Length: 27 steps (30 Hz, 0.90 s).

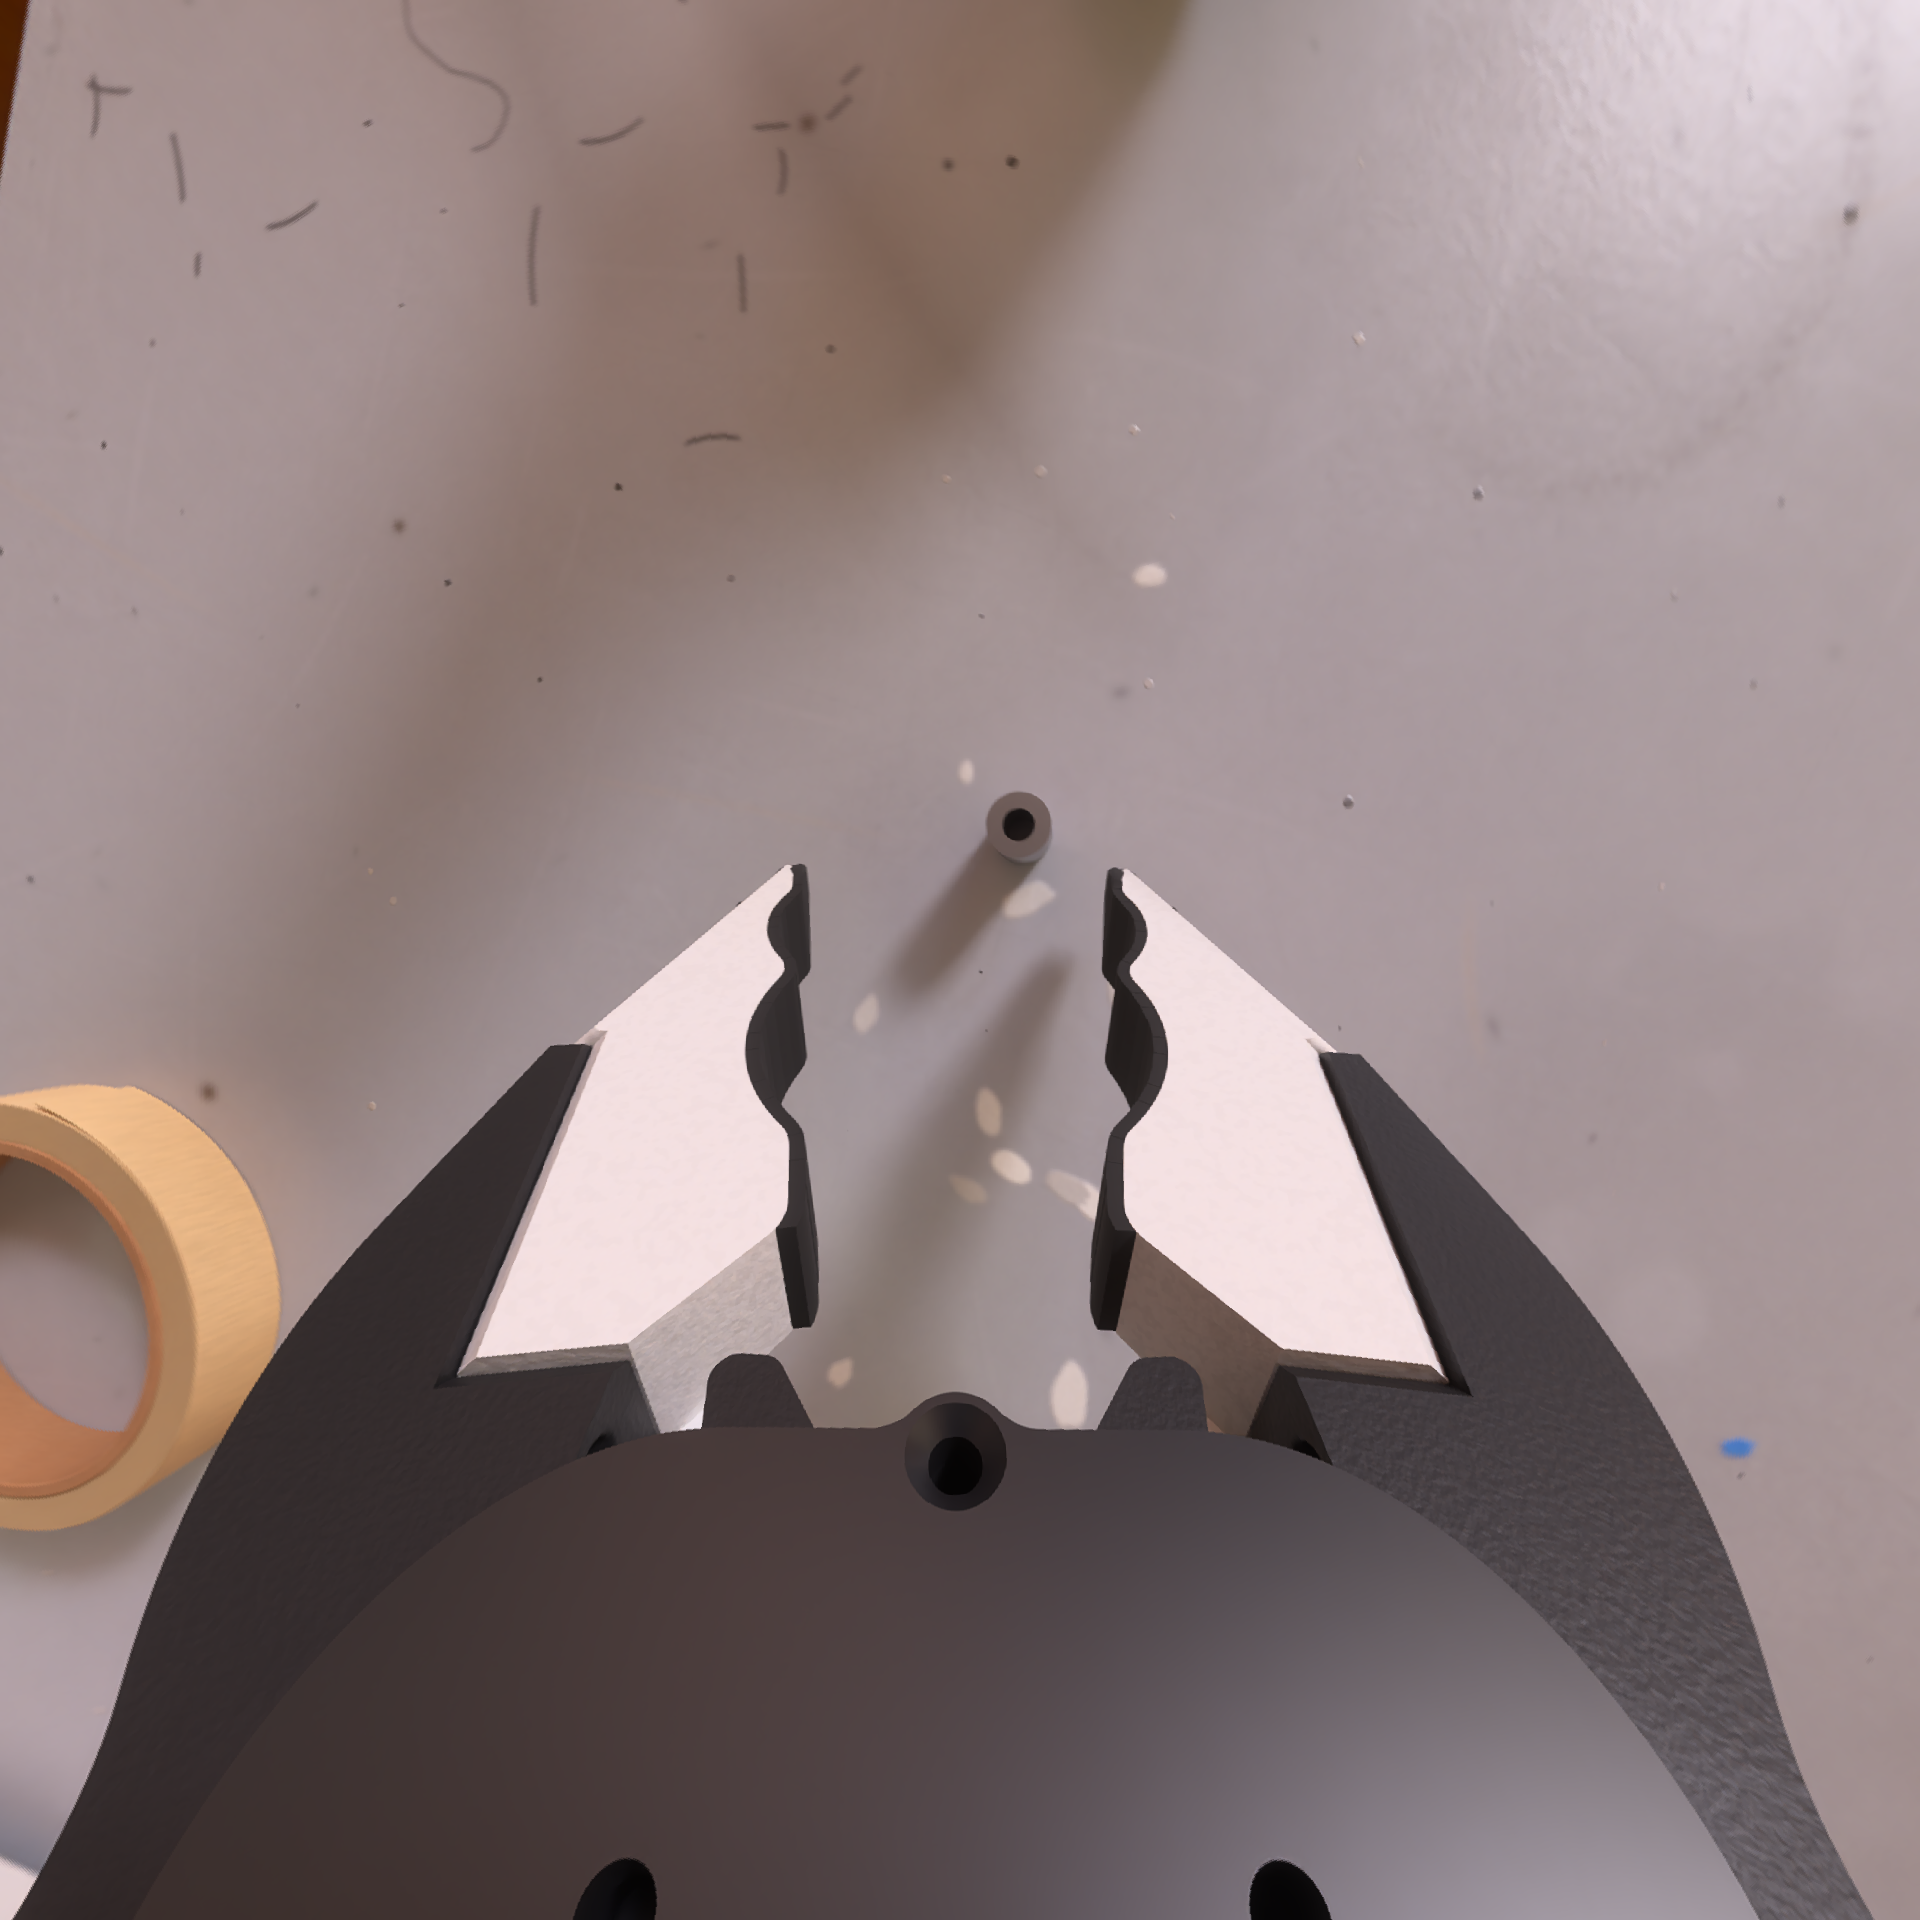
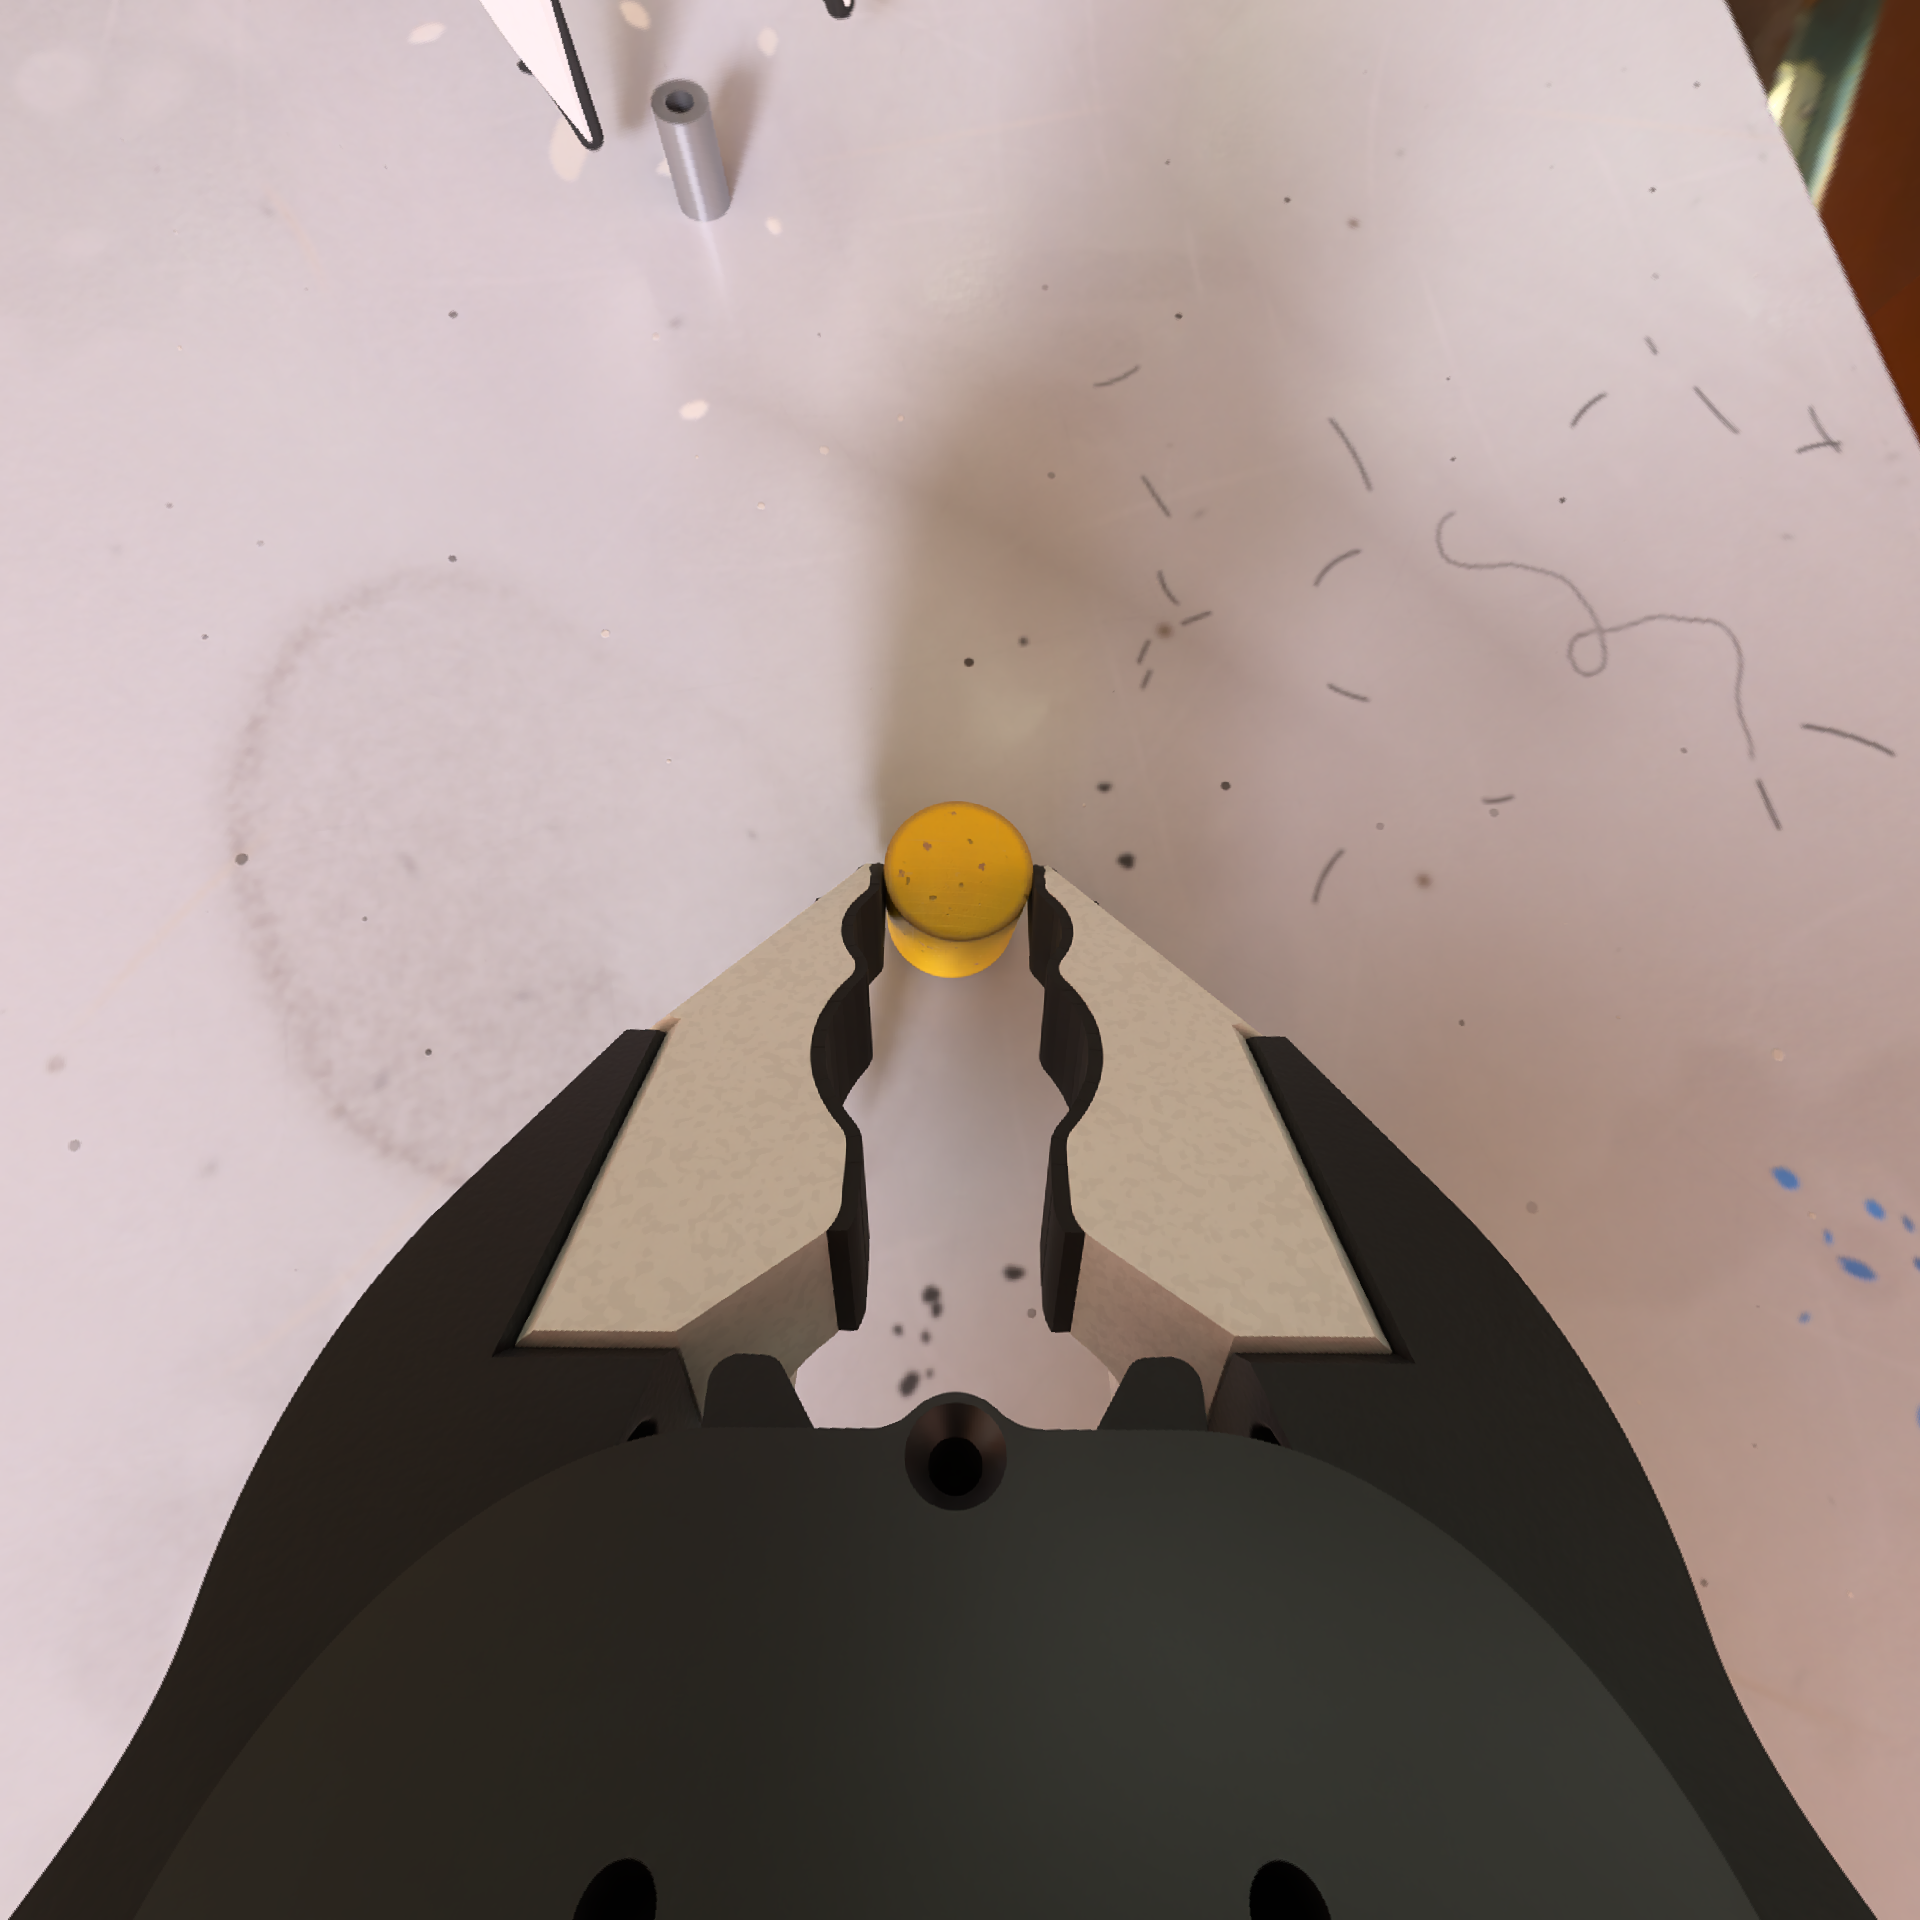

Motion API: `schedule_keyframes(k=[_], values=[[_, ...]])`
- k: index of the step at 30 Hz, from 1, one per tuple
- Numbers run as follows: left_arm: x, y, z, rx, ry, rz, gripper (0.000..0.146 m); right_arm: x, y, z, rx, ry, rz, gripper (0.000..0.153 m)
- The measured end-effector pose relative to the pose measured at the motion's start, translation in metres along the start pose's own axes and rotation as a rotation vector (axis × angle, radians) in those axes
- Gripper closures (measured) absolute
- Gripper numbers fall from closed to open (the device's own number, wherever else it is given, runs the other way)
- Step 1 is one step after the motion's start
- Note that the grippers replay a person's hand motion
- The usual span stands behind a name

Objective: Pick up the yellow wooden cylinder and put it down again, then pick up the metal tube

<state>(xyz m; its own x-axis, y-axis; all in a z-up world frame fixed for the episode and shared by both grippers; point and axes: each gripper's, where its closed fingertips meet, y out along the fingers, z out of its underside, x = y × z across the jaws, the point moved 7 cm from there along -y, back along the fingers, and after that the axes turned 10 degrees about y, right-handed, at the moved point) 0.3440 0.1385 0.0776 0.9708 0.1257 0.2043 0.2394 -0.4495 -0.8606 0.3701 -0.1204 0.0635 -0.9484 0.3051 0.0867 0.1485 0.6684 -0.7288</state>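
Pinching defines the moment: the right gripper (image 2: 956, 883) has its fingertips closed against both sides of the yellow wooden cylinder (image 2: 957, 883), which stands upright between them near the very tips. Its rounded top shows above the pads, and its lower body is visible below; whether its base rests on the tabletop (image 2: 416, 416) or is just clear of it cannot be told from this steep angle. So the first step is in hand, either the lift or the setting down, and I cannot say which.

The left gripper (image 1: 956, 873) is spread wide and holds nothing. It hangs over the metal tube (image 1: 1018, 828), a small grey hollow piece standing on end just beyond the gap between the fingertips, its bore facing the camera. In the right wrist view the same tube (image 2: 691, 145) stands far off, with one white fingertip (image 2: 561, 83) of the left gripper close beside it but apart.

My judgement is that the cylinder must be stood down and released first. Then the left gripper needs to come forward slightly to centre the tube, and close gently so the narrow piece does not tip.

A roll of tan masking tape (image 1: 114, 1309) lies at the left edge; nothing shows inside its ring but tabletop. No other container is in view.
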Motion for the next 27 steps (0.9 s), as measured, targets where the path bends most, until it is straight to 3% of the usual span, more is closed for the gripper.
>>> schedule_keyframes(k=[9, 12, 14, 23, 27], values=[[-0.007, 0.008, -0.006, -0.021, 0.077, 0.018, 0.116, -0.002, 0.0, 0.003, -0.024, -0.007, -0.035, 0.126], [-0.008, 0.01, -0.006, -0.015, 0.085, 0.021, 0.124, -0.003, -0.007, 0.002, -0.045, -0.025, -0.043, 0.095], [-0.007, 0.011, -0.006, -0.024, 0.088, 0.027, 0.134, -0.007, -0.018, 0.002, -0.075, -0.029, -0.036, 0.09], [-0.003, 0.013, -0.008, -0.04, 0.069, 0.008, 0.134, -0.037, -0.088, -0.003, -0.305, 0.031, 0.134, 0.09], [-0.003, 0.013, -0.032, -0.127, 0.002, -0.034, 0.134, -0.043, -0.104, -0.004, -0.362, 0.037, 0.214, 0.09]])
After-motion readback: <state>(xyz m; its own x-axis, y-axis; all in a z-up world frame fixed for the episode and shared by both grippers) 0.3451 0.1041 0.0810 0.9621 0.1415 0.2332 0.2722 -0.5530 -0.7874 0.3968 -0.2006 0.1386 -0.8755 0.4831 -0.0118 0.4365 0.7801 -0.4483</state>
